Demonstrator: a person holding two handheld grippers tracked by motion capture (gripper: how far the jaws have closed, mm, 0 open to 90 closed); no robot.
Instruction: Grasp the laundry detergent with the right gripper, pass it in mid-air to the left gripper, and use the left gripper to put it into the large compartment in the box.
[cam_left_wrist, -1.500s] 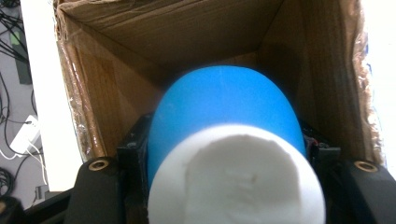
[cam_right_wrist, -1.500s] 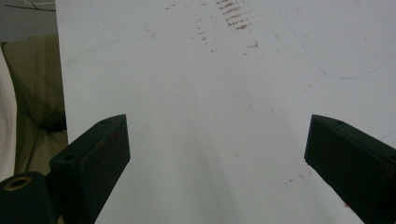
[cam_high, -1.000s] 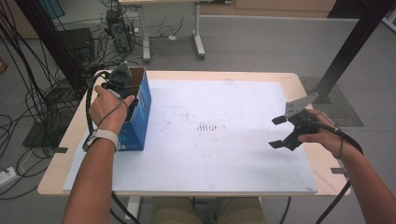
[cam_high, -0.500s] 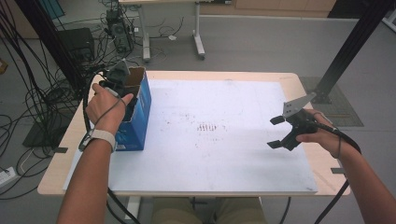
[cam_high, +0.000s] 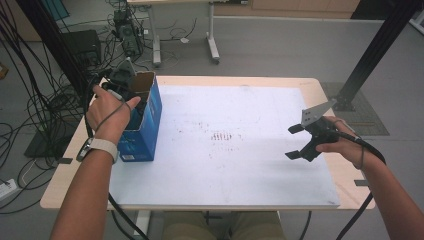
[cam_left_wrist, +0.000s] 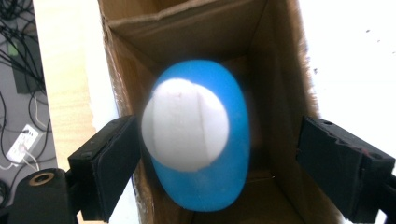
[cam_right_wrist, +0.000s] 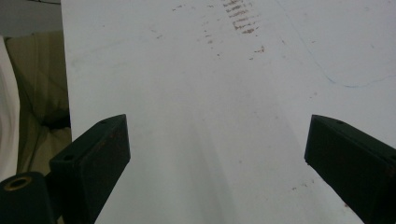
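A blue cardboard box (cam_high: 150, 120) with an open top stands at the table's left edge. My left gripper (cam_high: 134, 95) points down into its mouth. In the left gripper view a blurred, rounded blue-and-white object (cam_left_wrist: 196, 140) hangs between the jaws inside the box (cam_left_wrist: 280, 70). The left gripper (cam_left_wrist: 222, 154) has just been opening its jaws: the right pad stands well clear of the object and the left pad is just beside it. My right gripper (cam_high: 294, 142) hovers open over the right side of the white sheet (cam_high: 225, 165), with nothing between its fingers (cam_right_wrist: 93, 154).
Brown smudges (cam_high: 222, 136) mark the middle of the sheet. The wooden table edge (cam_high: 345, 180) borders it on the right. Cables (cam_high: 30, 115) crowd the floor to the left, and a black post (cam_high: 370, 55) rises at the back right.
My left hand has lifted a little above the box mouth. The right hand and its gripper have stayed in place.
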